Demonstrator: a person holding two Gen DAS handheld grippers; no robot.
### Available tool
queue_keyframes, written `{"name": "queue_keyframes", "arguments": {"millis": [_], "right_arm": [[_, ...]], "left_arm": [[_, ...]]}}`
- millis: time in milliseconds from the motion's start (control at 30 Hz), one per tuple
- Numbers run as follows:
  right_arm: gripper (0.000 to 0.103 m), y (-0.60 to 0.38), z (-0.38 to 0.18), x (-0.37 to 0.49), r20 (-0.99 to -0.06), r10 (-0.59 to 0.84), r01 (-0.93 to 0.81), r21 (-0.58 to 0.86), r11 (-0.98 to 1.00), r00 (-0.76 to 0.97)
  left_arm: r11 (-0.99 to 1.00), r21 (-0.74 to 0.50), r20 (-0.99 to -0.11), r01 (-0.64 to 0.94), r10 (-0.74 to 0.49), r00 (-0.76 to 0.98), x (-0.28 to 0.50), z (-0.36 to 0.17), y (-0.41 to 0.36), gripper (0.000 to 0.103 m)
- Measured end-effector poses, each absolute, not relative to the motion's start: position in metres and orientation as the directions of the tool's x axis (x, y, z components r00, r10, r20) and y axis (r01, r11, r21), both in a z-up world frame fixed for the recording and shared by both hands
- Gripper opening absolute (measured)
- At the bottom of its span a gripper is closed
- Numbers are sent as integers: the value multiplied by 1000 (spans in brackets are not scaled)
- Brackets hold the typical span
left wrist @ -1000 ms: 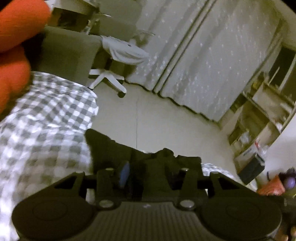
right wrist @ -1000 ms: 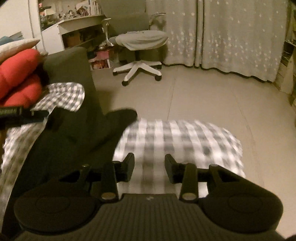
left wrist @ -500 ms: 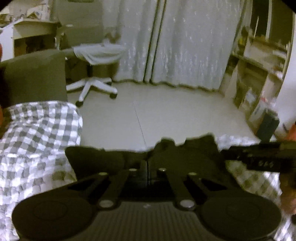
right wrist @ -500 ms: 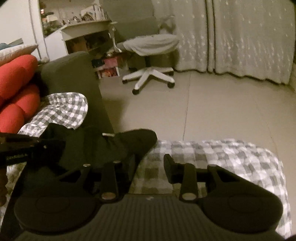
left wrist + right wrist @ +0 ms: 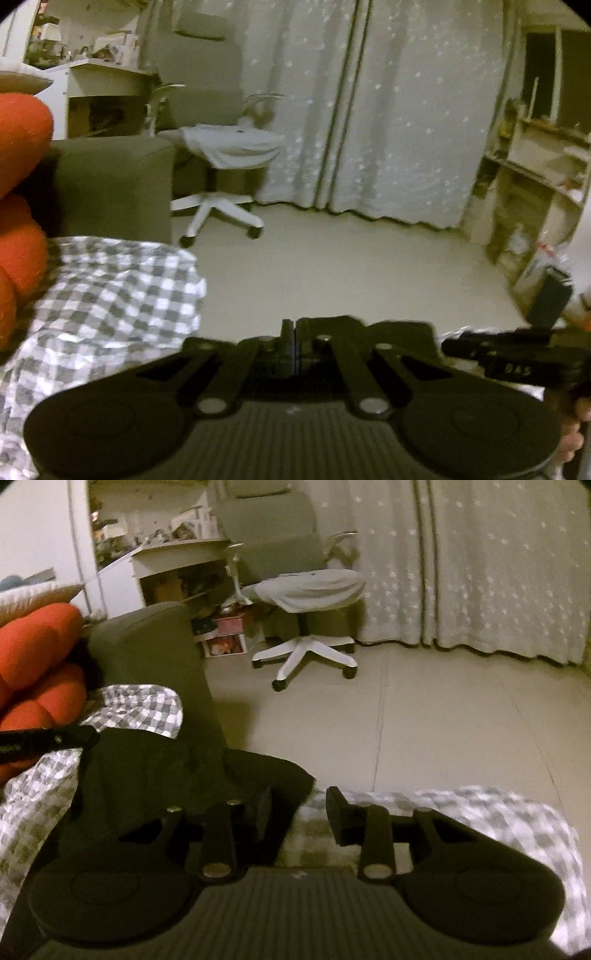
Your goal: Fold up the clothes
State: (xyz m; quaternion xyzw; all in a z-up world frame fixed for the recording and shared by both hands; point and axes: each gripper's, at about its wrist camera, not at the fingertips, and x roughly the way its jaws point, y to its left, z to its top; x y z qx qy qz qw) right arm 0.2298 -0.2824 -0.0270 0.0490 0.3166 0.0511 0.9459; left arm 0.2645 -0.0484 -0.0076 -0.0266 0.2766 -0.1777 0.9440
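Observation:
A black garment [image 5: 155, 771] lies on the grey-and-white checked cover [image 5: 480, 812] of the sofa. In the left wrist view my left gripper [image 5: 294, 334] is shut on the black garment's edge [image 5: 399, 332]. In the right wrist view my right gripper [image 5: 299, 812] is open, its left finger [image 5: 264, 812] over the garment's right end and its right finger over the checked cover. The left gripper's finger [image 5: 48, 738] shows at the left of the right wrist view, and the right gripper [image 5: 509, 354] shows at the right of the left wrist view.
Orange cushions [image 5: 18, 221] and the olive sofa arm [image 5: 110, 184] stand at the left. A white office chair [image 5: 221, 155] with a cloth on it, curtains [image 5: 406, 110] and shelves [image 5: 535, 184] ring the bare floor [image 5: 351, 266].
The left gripper has closed on the black garment and swung level toward the room. The right gripper has stayed open and dropped closer to the garment's right end.

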Motion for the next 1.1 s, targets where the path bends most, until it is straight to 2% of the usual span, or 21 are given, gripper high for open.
{"name": "queue_keyframes", "arguments": {"millis": [133, 367, 400, 500, 567, 667, 733, 767, 800, 1033, 1067, 1100], "right_arm": [[36, -272, -41, 255, -654, 101, -72, 70, 995, 750], [36, -289, -39, 278, -638, 35, 7, 64, 998, 769], [36, -296, -37, 275, -626, 24, 42, 90, 995, 779], [37, -326, -31, 261, -605, 135, 85, 320, 944, 785], [37, -332, -32, 257, -626, 218, 34, 364, 931, 749], [37, -322, -38, 260, -663, 279, -32, 359, 933, 694], [31, -316, -41, 270, -675, 267, -23, 347, 938, 688], [25, -313, -43, 277, -678, 257, -13, 343, 939, 689], [13, -310, -44, 283, -681, 248, -3, 339, 941, 690], [10, -296, -34, 287, -635, 184, -36, 238, 971, 750], [11, -295, -34, 285, -636, 177, -41, 223, 974, 751], [20, -298, -36, 285, -642, 160, -28, 211, 977, 750]], "left_arm": [[946, -174, -540, 275, -325, 777, 266, -19, -44, 0], [950, -179, -570, 255, -311, 760, 265, -26, -40, 1], [950, -187, -568, 251, -313, 761, 265, -26, -37, 1], [945, -215, -556, 246, -325, 765, 264, -23, -30, 1], [942, -226, -556, 247, -333, 761, 264, -23, -28, 1], [938, -225, -551, 265, -347, 759, 260, -25, -31, 1], [938, -219, -559, 270, -347, 753, 258, -28, -34, 1], [941, -204, -564, 269, -338, 754, 258, -30, -37, 1], [945, -188, -568, 269, -328, 755, 258, -31, -39, 1], [944, -194, -550, 267, -330, 767, 255, -29, -32, 1], [945, -193, -551, 266, -328, 767, 255, -29, -31, 1], [945, -191, -551, 265, -327, 767, 254, -29, -31, 1]]}}
